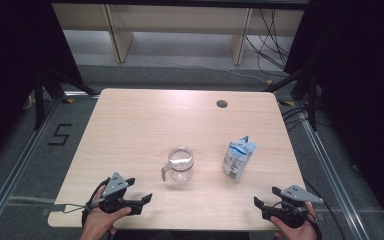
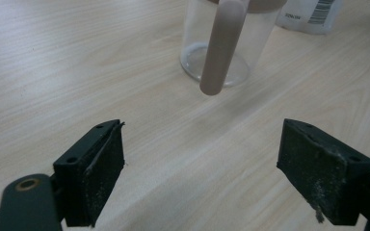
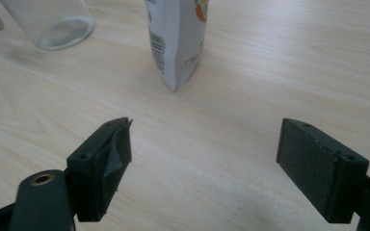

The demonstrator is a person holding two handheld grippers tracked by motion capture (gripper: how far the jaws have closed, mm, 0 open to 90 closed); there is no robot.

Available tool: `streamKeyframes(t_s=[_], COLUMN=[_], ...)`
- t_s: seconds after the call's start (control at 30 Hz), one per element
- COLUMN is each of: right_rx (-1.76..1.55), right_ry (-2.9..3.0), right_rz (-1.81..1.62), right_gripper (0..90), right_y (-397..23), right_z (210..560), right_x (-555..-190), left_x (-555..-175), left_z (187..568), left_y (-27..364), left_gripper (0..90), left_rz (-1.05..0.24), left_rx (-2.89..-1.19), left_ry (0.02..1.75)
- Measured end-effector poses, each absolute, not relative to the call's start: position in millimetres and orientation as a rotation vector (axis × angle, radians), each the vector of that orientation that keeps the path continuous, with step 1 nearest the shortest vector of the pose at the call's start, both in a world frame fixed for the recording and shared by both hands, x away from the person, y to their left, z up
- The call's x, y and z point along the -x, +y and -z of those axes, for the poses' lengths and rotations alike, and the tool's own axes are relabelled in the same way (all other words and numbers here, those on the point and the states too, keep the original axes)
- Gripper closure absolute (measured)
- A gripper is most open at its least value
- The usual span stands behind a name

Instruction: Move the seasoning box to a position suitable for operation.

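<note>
A clear glass pitcher point(image 1: 180, 163) with a brownish handle stands upright near the middle of the table, and a white and blue carton pouch point(image 1: 239, 159) stands to its right. My left gripper point(image 1: 146, 201) rests open at the front left edge, pointing toward the pitcher point(image 2: 221, 43), whose handle faces it; nothing sits between its pads. My right gripper point(image 1: 258, 204) is open at the front right edge, aimed at the pouch point(image 3: 177, 38), with bare table between its pads. In the right gripper view the pitcher's base point(image 3: 53, 24) appears at the upper left.
The light wooden table point(image 1: 130, 125) has a round cable hole point(image 1: 222, 104) near its far right. Beyond it stand wooden furniture legs and cables on the grey floor. Metal rails run along both sides of the table.
</note>
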State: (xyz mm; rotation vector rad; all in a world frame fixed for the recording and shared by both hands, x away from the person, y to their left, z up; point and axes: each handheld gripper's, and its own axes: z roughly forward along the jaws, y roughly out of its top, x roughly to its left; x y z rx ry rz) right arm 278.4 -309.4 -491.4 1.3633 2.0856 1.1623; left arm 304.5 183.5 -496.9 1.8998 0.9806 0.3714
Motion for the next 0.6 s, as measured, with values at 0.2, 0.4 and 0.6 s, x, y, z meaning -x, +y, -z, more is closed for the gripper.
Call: streamKeyframes(t_s=[0.2, 0.4, 0.6], right_rx=[-1.356, -1.349, -1.373], right_ry=[2.091, 2.09, 2.085], right_rz=[-1.161, -1.166, -1.19], right_gripper=[22.3, 22.5, 22.6], right_y=[-310, -312, -311], right_z=[491, 490, 491], right_x=[-278, -279, -278], left_x=[-311, -316, -326], left_z=[494, 484, 484], left_y=[176, 159, 146], left_gripper=[15.7, 16.1, 21.4], left_rz=[-0.385, -0.411, -0.439], left_rx=[-1.892, -1.887, -1.892], left_ry=[0.968, 0.935, 0.925])
